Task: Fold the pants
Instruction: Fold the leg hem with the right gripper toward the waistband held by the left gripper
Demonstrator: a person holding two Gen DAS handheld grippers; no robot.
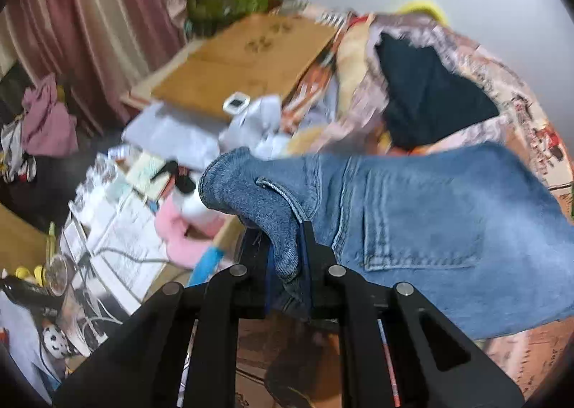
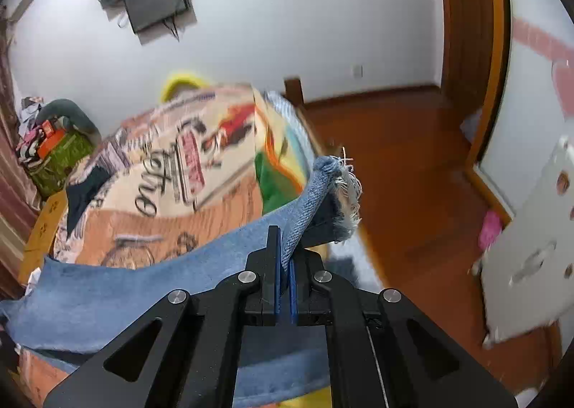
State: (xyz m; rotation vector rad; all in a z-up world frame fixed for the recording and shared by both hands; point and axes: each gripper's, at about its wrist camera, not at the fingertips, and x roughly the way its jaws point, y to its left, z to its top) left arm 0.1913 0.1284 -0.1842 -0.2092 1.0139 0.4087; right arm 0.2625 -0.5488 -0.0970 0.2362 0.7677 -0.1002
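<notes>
The blue jeans [image 1: 430, 228] hang stretched between my two grippers above the patterned bedspread [image 1: 502, 92]. My left gripper [image 1: 287, 250] is shut on the waistband end, near a back pocket [image 1: 419, 221]. In the right wrist view my right gripper [image 2: 285, 250] is shut on the frayed leg hem [image 2: 340, 193]; the denim [image 2: 125, 286] runs away to the left over the bed.
A dark garment [image 1: 430, 99] lies on the bedspread [image 2: 172, 164]. A cardboard sheet [image 1: 244, 63] and a cluttered floor with papers [image 1: 118, 228] lie to the left. A wooden floor [image 2: 412, 171], a door frame [image 2: 473, 49] and a white panel [image 2: 531, 246] are on the right.
</notes>
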